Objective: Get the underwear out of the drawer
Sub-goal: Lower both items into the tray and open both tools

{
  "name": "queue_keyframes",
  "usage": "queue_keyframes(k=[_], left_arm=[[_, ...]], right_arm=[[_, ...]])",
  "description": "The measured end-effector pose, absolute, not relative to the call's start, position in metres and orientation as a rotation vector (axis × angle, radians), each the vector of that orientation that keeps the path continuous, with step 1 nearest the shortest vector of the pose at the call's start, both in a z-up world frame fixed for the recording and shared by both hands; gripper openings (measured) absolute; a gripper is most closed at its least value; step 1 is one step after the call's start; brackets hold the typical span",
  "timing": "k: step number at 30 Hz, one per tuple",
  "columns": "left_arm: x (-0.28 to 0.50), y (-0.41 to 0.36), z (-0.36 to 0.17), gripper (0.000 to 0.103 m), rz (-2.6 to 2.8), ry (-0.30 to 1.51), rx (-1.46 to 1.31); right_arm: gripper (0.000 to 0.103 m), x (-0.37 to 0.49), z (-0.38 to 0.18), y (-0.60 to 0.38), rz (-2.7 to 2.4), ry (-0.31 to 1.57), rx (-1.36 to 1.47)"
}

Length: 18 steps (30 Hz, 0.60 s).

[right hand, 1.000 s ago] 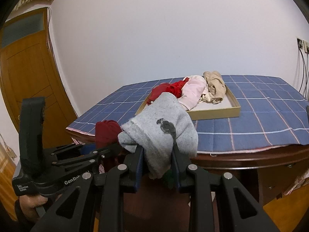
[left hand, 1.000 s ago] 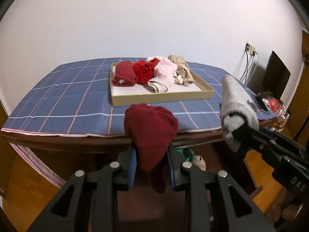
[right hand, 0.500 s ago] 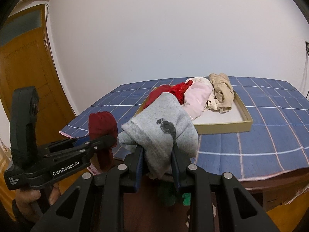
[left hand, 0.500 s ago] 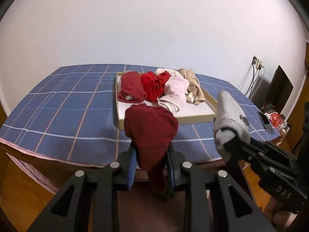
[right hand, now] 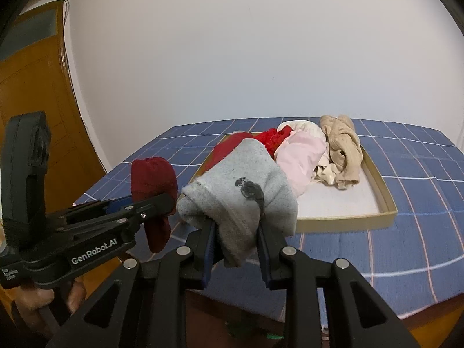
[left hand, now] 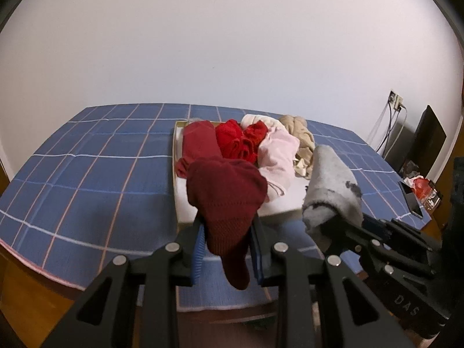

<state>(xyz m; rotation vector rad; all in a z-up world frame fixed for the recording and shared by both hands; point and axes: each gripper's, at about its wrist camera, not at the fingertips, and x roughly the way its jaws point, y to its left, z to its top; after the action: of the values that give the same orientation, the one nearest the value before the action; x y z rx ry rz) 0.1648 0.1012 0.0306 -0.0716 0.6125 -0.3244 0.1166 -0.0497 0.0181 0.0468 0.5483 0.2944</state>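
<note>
My left gripper is shut on dark red underwear, held above the table's near edge; it also shows in the right wrist view. My right gripper is shut on grey underwear, which also shows in the left wrist view. Both grippers hover side by side in front of a shallow tan tray on the table. The tray holds a dark red piece, a bright red piece, a pink piece and a beige piece.
The table carries a blue checked cloth. A wooden door stands at the left. Wall socket with cables, a dark screen and a phone sit at the table's right end.
Both grippers have risen and moved forward over the table's near edge toward the tray, still holding their garments.
</note>
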Motion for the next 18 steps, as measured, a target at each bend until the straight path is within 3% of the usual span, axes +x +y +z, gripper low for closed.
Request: queue_keyframes(k=[18], left_arm=[[0.233, 0.077, 0.012, 0.025, -0.299, 0.693, -0.057]], right_arm=[[0.029, 0.182, 0.005, -0.046, 0.256, 0.626, 0.064]])
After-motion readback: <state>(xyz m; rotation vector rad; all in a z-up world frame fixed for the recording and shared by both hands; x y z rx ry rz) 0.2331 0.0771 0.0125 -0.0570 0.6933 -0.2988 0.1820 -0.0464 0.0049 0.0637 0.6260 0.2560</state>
